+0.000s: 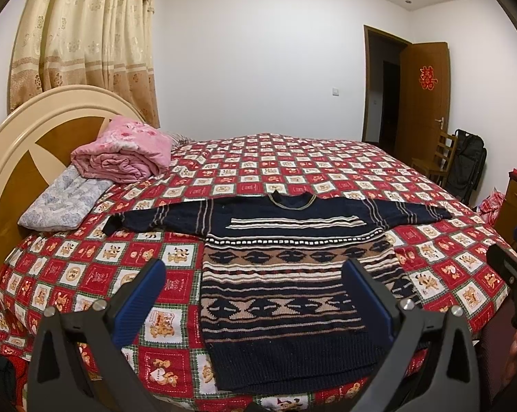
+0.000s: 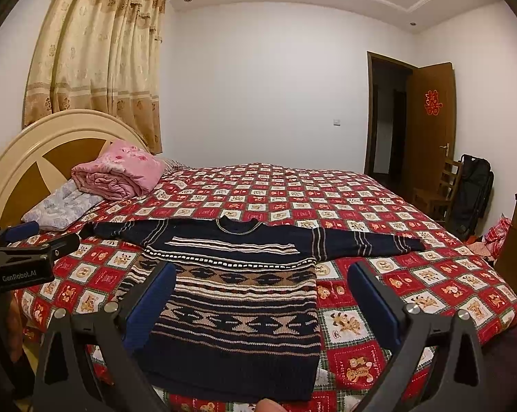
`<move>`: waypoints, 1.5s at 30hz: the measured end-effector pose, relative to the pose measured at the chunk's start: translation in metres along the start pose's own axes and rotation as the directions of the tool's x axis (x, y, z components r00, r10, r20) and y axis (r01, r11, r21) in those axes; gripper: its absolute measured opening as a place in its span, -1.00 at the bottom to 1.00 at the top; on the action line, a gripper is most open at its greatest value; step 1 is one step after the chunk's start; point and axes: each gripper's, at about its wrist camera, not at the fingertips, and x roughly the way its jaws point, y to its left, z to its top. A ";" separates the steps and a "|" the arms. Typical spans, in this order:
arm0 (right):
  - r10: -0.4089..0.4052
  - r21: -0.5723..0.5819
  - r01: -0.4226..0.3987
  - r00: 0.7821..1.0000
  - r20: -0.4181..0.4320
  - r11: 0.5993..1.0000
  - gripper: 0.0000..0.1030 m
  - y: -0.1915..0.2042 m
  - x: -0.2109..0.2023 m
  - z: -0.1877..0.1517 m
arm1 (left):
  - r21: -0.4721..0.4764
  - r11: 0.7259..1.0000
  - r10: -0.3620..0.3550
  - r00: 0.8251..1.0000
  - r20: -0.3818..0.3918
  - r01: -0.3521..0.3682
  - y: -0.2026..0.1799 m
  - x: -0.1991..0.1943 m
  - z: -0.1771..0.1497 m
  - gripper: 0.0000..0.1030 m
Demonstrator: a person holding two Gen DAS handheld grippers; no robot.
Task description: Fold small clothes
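A small dark navy knitted sweater [image 1: 285, 288] with tan and white patterned bands lies flat on the bed, sleeves spread out to both sides, hem toward me. It also shows in the right wrist view [image 2: 237, 312]. My left gripper [image 1: 255, 274] is open and empty, held above the sweater's lower half. My right gripper [image 2: 261, 281] is open and empty, above the hem area. The right gripper shows at the right edge of the left wrist view [image 1: 512, 274]; the left gripper shows at the left edge of the right wrist view [image 2: 35, 240].
The bed has a red checked cover [image 1: 292, 168] with bear prints. A folded pink quilt [image 1: 124, 154] and a grey pillow [image 1: 62, 206] lie by the round headboard [image 1: 25, 130]. A wooden chair [image 1: 436, 158], black bag and open door [image 1: 426, 96] stand at the far right.
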 end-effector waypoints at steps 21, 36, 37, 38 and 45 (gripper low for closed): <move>0.100 0.024 -0.100 0.994 -0.038 0.995 0.95 0.001 0.017 -0.011 | -0.010 1.000 -0.004 0.999 -0.044 0.003 0.002 0.020 -0.011 1.00; 0.169 0.237 -0.117 0.963 -0.212 0.965 0.95 -0.073 0.123 -0.066 | 0.016 0.999 0.042 0.974 -0.223 -0.039 0.007 0.117 -0.049 1.00; 0.174 0.268 -0.111 0.959 -0.225 0.957 0.95 -0.086 0.136 -0.069 | 0.019 0.999 0.045 0.970 -0.240 -0.042 0.008 0.126 -0.050 1.00; 0.170 0.287 -0.099 0.956 -0.237 0.953 0.94 -0.095 0.144 -0.070 | 0.024 0.999 0.053 0.966 -0.254 -0.049 0.008 0.136 -0.050 1.00; 0.121 0.391 0.000 0.951 -0.284 0.920 0.65 -0.178 0.210 -0.052 | 0.042 0.998 0.062 0.960 -0.274 -0.052 0.003 0.181 -0.039 1.00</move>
